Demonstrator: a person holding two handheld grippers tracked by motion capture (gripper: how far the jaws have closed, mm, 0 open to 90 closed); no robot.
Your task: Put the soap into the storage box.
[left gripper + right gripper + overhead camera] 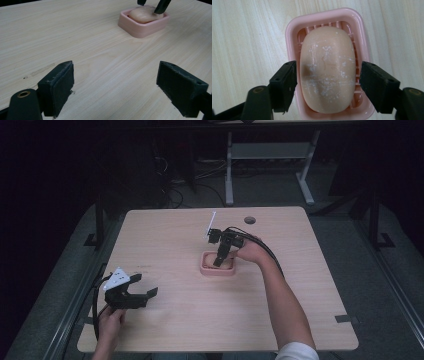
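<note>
Light from above is brightening the table (165,240) while the surrounding room is sitting in near darkness. The high view is showing soft, grainy detail. In the right gripper view, the soap (328,67) is carrying a dark shadow patch at its left edge.

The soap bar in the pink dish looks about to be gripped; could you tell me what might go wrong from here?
The soap bar is rounded and smooth, so it may slip from the right gripper. One finger sits at the pink dish rim, so closing could pinch or drag the dish.
</note>
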